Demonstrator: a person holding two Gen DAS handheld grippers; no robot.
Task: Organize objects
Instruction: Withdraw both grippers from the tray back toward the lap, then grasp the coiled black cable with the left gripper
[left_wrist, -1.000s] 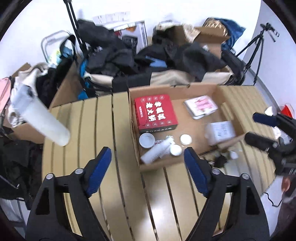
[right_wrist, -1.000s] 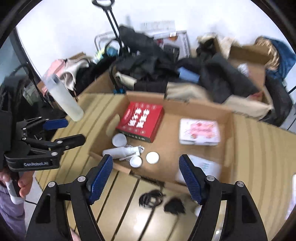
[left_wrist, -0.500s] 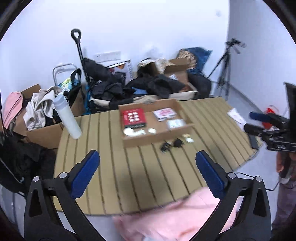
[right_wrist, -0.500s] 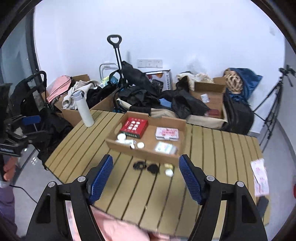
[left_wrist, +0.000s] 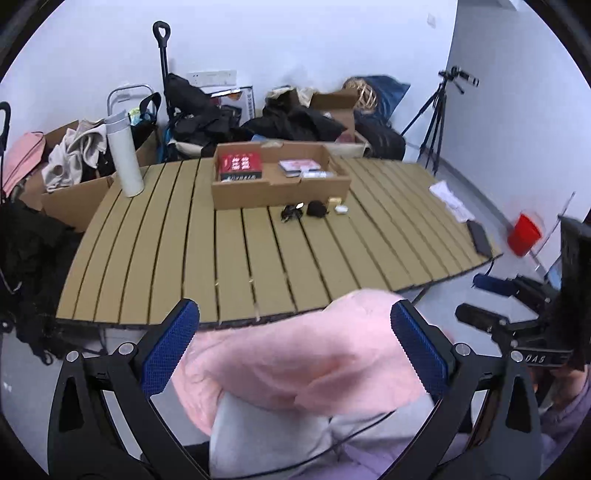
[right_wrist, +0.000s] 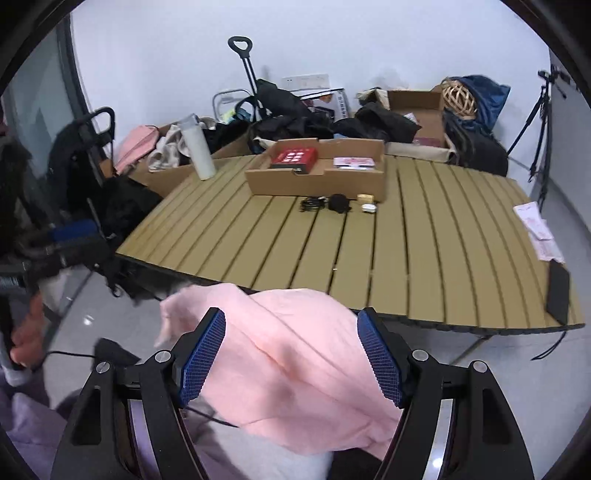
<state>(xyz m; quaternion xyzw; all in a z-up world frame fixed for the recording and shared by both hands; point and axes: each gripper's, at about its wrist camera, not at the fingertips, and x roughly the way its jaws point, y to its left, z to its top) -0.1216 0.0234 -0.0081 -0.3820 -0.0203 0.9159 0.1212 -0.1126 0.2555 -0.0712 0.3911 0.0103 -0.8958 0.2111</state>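
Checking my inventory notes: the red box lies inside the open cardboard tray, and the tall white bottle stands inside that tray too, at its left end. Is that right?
Not quite. The red box does lie inside the open cardboard tray, but the tall white bottle stands outside it, on the slatted wooden table near the left edge, apart from the tray. The left wrist view shows this.

Tan slatted table (left_wrist: 236, 254), brown cardboard box (left_wrist: 273, 190), red carton (left_wrist: 239, 164), pink cloth (left_wrist: 295, 362).

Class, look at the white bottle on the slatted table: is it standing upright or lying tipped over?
Upright. The white bottle stands on its base at the slatted table's far left corner, cap on top, apart from the cardboard box.
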